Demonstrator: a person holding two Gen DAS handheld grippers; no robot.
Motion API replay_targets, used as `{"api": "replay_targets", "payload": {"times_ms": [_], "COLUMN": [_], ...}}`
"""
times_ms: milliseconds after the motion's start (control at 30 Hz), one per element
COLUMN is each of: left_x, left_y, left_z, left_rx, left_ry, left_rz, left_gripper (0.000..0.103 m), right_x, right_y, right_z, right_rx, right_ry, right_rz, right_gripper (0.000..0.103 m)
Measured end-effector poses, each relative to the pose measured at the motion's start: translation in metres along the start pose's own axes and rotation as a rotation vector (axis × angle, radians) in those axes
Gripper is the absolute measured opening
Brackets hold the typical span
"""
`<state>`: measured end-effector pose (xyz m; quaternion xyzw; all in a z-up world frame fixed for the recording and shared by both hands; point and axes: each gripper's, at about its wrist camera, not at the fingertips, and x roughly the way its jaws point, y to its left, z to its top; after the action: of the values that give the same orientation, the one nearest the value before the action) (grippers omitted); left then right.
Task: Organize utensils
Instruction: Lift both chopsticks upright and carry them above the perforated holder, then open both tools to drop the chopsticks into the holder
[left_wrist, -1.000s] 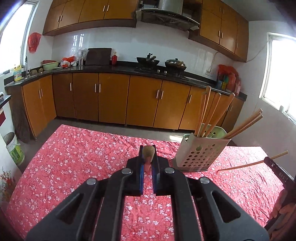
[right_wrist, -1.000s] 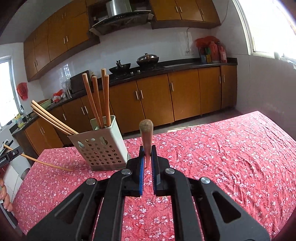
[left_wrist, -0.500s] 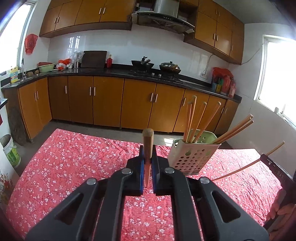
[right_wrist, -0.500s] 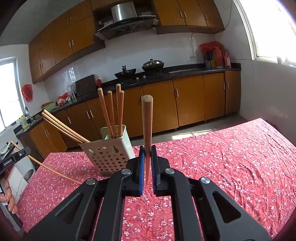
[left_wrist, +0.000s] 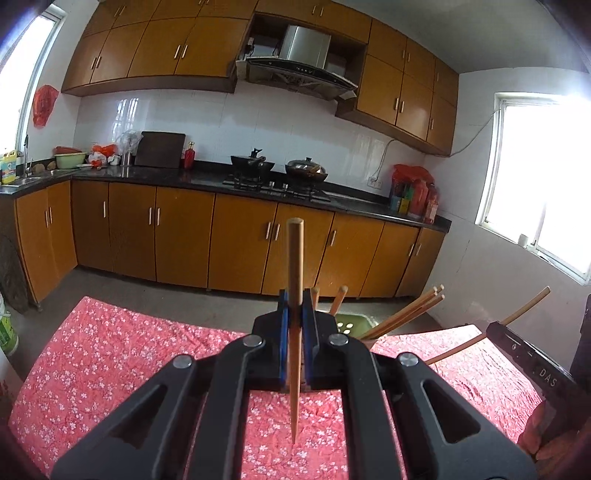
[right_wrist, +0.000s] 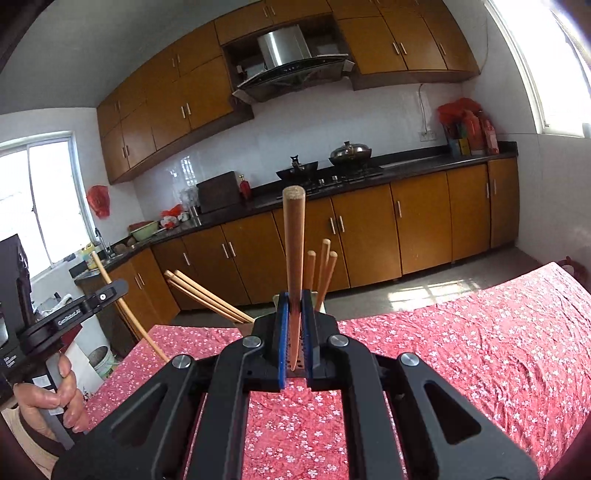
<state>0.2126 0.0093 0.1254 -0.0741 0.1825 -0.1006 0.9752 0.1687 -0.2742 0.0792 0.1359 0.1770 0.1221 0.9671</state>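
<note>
As both rise, each claw (left_wrist: 294, 314) (right_wrist: 294, 314) clamps 1 chopstick (left_wrist: 295, 295) (right_wrist: 293, 266), holder (left_wrist: 351, 323) now lower

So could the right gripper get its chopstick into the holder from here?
Probably yes. The right gripper is shut on its chopstick, thin end down, and the holder sits just beyond it with only a few chopsticks inside, leaving room.

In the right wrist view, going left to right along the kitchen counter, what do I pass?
Green basin → dark cutting board → red bottle → black wok → lidded pot → red bag of bottles.
</note>
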Motion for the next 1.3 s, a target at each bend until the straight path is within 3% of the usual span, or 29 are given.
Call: {"api": "replay_targets", "payload": {"times_ms": [233,500,667,867,1133,1200,1300], "left_x": [0.002,0.029,0.062,0.093,0.110,0.108,0.099], "left_y": [-0.040,-0.064,-0.060,-0.049,-0.039,-0.038,-0.036], "left_z": [0.047,0.091,0.080,0.060,0.043,0.045,0.049], "left_rx": [0.023,0.024,0.007,-0.007,-0.020,-0.018,-0.020], "left_ry": [-0.132,-0.264,-0.246,-0.175,-0.121,-0.119,-0.132], "left_rz": [-0.027,0.012,0.024,0.030,0.016,0.014,0.023], "left_gripper": [0.008,0.008,0.008,0.008,0.008,0.014,0.030], "right_x": [0.002,0.028,0.053,0.084,0.094,0.093,0.089], "right_y": [0.018,0.017,0.017,0.015,0.009,0.010,0.008], "right_z": [0.035,0.060,0.055,0.040,0.031,0.031,0.035], "right_rx": [-0.043,-0.058,-0.088,-0.111,-0.089,-0.088,-0.080], "right_ry": [-0.051,-0.108,-0.118,-0.052,0.005,0.010,0.009], "right_rz": [0.024,0.014,-0.022,-0.037,-0.021,-0.022,-0.024], "right_gripper": [0.007,0.007,0.007,0.008,0.008,0.008,0.008]}}
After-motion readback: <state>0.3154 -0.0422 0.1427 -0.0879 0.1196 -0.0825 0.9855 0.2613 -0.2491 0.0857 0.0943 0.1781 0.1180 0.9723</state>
